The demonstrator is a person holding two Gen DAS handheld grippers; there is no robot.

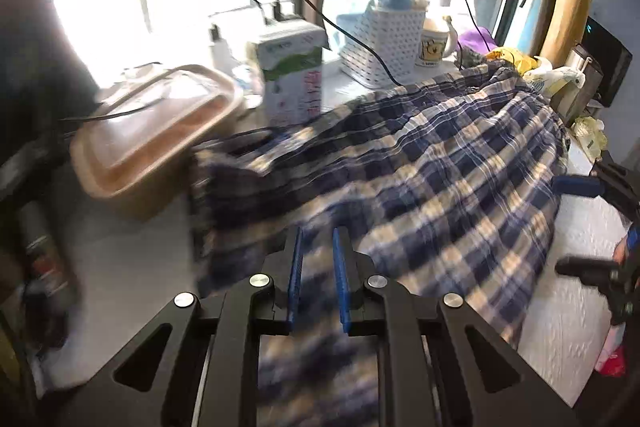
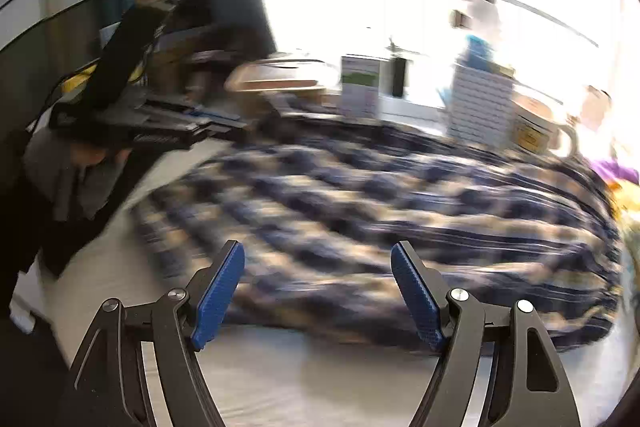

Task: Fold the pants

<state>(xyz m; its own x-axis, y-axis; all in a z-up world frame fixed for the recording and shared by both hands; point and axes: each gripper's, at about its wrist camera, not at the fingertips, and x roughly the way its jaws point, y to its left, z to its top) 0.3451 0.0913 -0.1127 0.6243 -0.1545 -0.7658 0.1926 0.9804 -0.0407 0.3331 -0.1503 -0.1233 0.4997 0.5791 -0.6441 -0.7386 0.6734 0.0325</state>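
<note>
Blue-and-cream plaid pants (image 1: 440, 167) lie spread in a folded heap on the white table (image 1: 568, 307). My left gripper (image 1: 318, 239) hovers over their near left edge. Its blue pads stand a narrow gap apart, and cloth shows through the gap, seemingly lying beneath rather than pinched. My right gripper (image 2: 317, 251) is wide open just above the pants' (image 2: 380, 207) near edge, with nothing between its fingers. It also shows at the right edge of the left wrist view, as the right gripper (image 1: 580, 227). The left gripper (image 2: 236, 125) appears at the pants' far left in the blurred right wrist view.
Behind the pants stand a brown lidded container (image 1: 152, 131), a green-and-white carton (image 1: 292, 79), a white perforated basket (image 1: 384, 39) and a mug (image 1: 434, 45). Black cables (image 1: 360, 43) run across them. Bright windows fill the back. Small clutter sits at the far right.
</note>
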